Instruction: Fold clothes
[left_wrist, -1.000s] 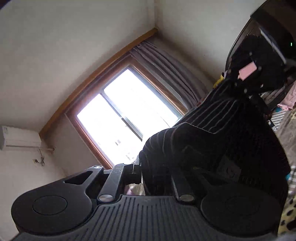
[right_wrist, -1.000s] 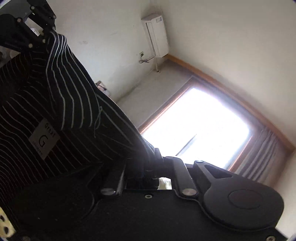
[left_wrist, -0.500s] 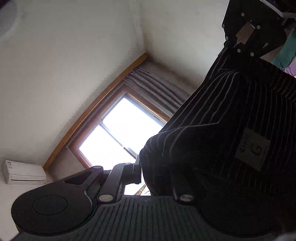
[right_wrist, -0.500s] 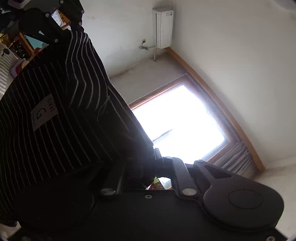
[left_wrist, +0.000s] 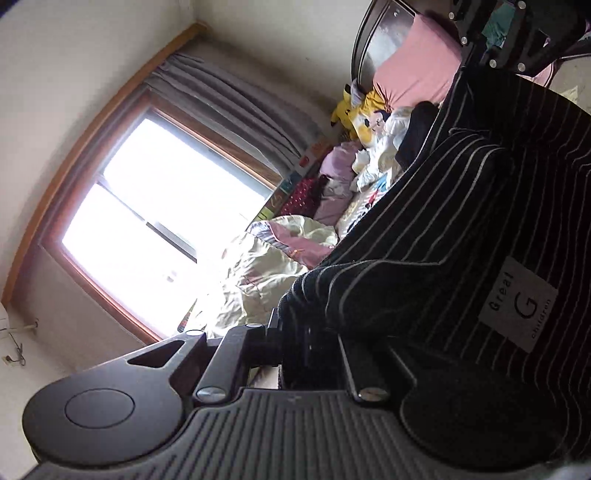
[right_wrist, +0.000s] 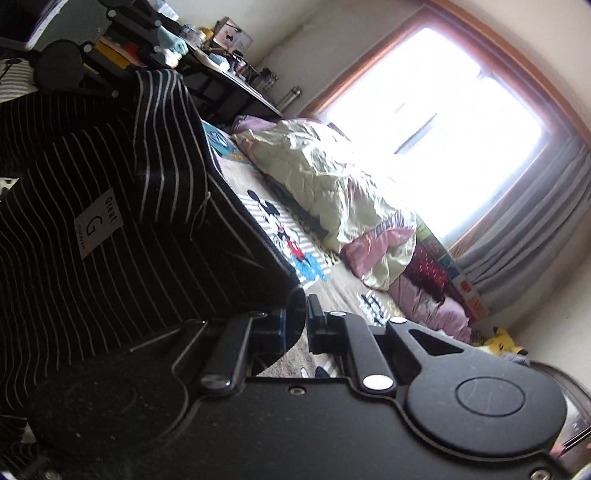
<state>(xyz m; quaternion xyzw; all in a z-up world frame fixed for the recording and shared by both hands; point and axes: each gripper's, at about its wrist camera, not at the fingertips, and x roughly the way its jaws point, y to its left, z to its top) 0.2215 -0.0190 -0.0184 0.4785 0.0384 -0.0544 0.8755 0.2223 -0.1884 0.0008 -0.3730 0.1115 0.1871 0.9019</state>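
A black garment with thin white stripes (left_wrist: 461, 229) and a white label reading "Great G children" (left_wrist: 517, 304) hangs stretched between my two grippers above the bed. My left gripper (left_wrist: 295, 332) is shut on one corner of its edge, the cloth bunched between the fingers. In the right wrist view the same striped garment (right_wrist: 110, 221) fills the left side, and my right gripper (right_wrist: 301, 325) is shut on its other corner. The opposite gripper shows at the far top of each view, its fingertips hidden by cloth.
Below lies a bed with a cartoon-mouse sheet (right_wrist: 291, 243), a crumpled pale-yellow quilt (right_wrist: 332, 184), pink and purple bedding (left_wrist: 336, 199), a pink pillow (left_wrist: 413, 70) and yellow plush toys (left_wrist: 360, 110). A bright window (right_wrist: 436, 122) with grey curtains is behind. A cluttered dark desk (right_wrist: 229, 85) stands beyond.
Both grippers have tipped down from facing the ceiling and window, so the bed and room have come into view. The striped garment stays gripped and stretched between them.
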